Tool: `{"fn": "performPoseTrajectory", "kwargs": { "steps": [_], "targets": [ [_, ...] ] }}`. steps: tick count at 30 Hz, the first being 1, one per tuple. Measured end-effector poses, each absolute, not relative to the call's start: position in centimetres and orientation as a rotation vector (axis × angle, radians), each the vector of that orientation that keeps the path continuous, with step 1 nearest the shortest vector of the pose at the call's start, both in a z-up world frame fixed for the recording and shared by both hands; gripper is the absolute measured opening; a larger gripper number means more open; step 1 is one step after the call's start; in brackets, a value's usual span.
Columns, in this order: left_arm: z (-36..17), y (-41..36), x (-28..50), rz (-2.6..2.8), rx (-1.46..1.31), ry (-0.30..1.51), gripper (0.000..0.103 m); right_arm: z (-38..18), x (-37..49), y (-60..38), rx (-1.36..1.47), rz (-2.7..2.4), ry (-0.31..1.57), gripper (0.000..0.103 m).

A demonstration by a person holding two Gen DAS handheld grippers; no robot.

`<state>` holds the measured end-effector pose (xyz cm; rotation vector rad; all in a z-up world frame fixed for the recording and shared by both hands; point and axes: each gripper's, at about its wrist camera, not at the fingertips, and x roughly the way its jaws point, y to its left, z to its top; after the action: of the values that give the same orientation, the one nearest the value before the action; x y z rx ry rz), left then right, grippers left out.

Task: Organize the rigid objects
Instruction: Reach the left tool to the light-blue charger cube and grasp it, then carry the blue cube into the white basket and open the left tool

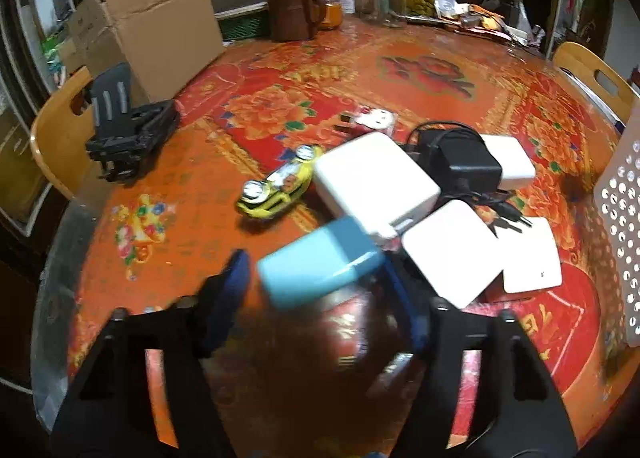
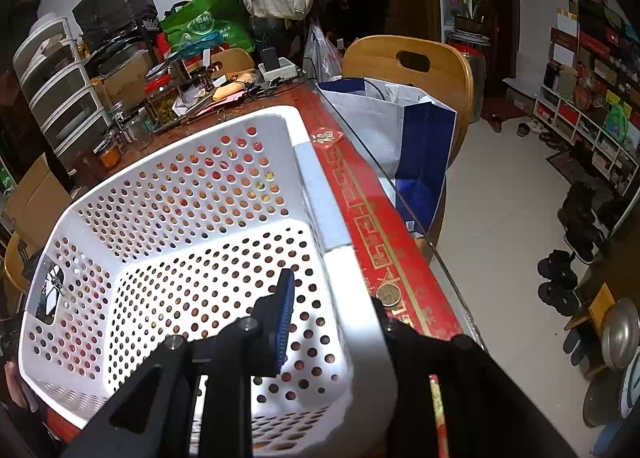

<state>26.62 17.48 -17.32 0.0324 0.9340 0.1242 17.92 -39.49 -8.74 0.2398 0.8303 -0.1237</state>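
Note:
In the left wrist view a light-blue box [image 1: 320, 262], blurred, lies between the blue-padded fingers of my left gripper [image 1: 316, 286]. A thin strip of table still shows between the left pad [image 1: 230, 290] and the box, so the jaws stand open around it. Just beyond lie several white boxes [image 1: 372, 177], a black power adapter [image 1: 468, 161] with its cable, and a yellow toy car [image 1: 280, 185]. In the right wrist view my right gripper [image 2: 332, 318] is shut on the near wall of the white perforated basket [image 2: 180, 161], one finger inside and one outside. The basket holds nothing.
A black folding stand [image 1: 128, 133] and a cardboard box [image 1: 160, 29] sit at the left, a brown jug [image 1: 292, 9] and jars at the back. The basket's wall [image 1: 624, 217] stands at the right. A coin [image 2: 388, 294] lies near the table's glass edge, beside a chair with a blue-white bag [image 2: 400, 137].

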Motion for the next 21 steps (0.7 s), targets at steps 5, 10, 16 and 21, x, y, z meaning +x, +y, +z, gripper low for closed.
{"fn": "performPoseTrajectory", "kwargs": {
  "steps": [5, 10, 16, 21],
  "targets": [
    [-17.3, 16.1, 26.1, 0.139, 0.082, 0.908, 0.049, -8.7, 17.9, -39.5, 0.238, -0.124, 0.831, 0.023],
    [-15.7, 15.2, 24.4, 0.145, 0.108, 0.843, 0.049, -8.7, 17.9, -39.5, 0.236, -0.123, 0.832, 0.023],
    [-13.5, 14.5, 23.0, 0.171, 0.14, 0.8, 0.048, -8.8, 17.9, -39.5, 0.232, -0.114, 0.829, 0.023],
    [-11.8, 14.2, 22.2, 0.172, 0.152, 0.781, 0.029, -8.8, 17.9, -39.4, 0.233, -0.109, 0.83, 0.023]
  ]
}}
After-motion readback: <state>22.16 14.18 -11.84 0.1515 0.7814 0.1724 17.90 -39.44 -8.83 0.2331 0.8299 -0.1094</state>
